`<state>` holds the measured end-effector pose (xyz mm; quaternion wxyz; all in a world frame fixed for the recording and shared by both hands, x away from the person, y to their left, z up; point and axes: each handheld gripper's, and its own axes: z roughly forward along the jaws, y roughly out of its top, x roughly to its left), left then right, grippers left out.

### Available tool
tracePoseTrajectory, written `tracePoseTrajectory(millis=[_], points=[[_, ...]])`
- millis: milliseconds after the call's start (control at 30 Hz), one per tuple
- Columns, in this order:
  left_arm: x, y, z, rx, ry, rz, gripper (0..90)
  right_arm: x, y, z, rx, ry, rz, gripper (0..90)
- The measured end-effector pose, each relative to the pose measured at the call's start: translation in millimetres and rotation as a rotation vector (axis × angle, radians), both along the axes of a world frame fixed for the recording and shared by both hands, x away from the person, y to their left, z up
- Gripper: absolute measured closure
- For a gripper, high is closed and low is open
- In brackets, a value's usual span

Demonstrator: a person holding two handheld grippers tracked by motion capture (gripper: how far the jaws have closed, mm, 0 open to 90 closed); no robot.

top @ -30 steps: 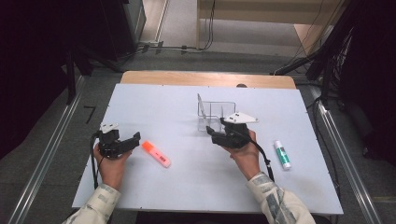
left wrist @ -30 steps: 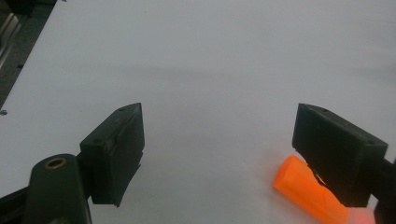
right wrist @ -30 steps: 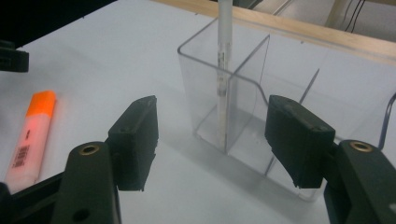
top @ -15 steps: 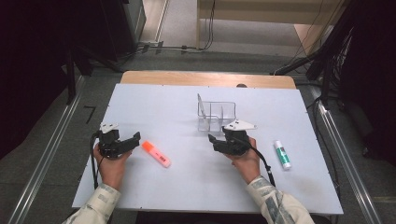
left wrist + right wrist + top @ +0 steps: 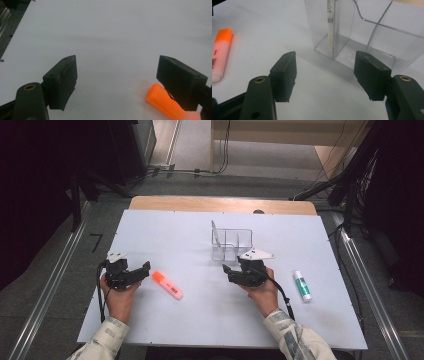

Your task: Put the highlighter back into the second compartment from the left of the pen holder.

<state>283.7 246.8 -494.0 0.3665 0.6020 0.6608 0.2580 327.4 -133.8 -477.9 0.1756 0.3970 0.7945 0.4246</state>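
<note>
Inside clear organizer [image 5: 372, 32], one upright pen [image 5: 330, 27]

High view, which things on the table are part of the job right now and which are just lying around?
In the job:
orange highlighter, beside the open left gripper
clear organizer with a pen standing in it, ahead of the open right gripper

Lying about:
glue stick, off to the right on the table

One orange highlighter [image 5: 167, 285], one green-capped glue stick [image 5: 302, 285], one clear plastic organizer [image 5: 231, 244] holding one pen [image 5: 330, 27], two grippers, all on one white table [image 5: 165, 232].
</note>
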Motion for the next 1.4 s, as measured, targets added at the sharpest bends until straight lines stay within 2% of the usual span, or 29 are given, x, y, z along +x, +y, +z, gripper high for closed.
tracePoseTrajectory(millis=[500, 700, 1100, 1400], points=[[0.5, -0.5, -0.4, -0.003, 0.001, 0.001, 17.6, -0.6, 4.9, -0.4, 0.012, -0.007, 0.014, 31.6], [0.6, -0.8, -0.6, 0.001, 0.003, 0.000, 17.6, 0.0, 13.9, -3.0, -0.009, 0.023, 0.042, 26.2], [1.0, -0.8, -0.8, 0.001, 0.003, 0.000, 17.6, -1.1, 27.1, -2.9, -0.028, 0.021, 0.076, 22.9], [0.9, -0.5, -0.7, -0.003, 0.001, 0.001, 17.7, -2.5, 46.9, -3.2, -0.028, 0.027, 0.115, 23.3]])
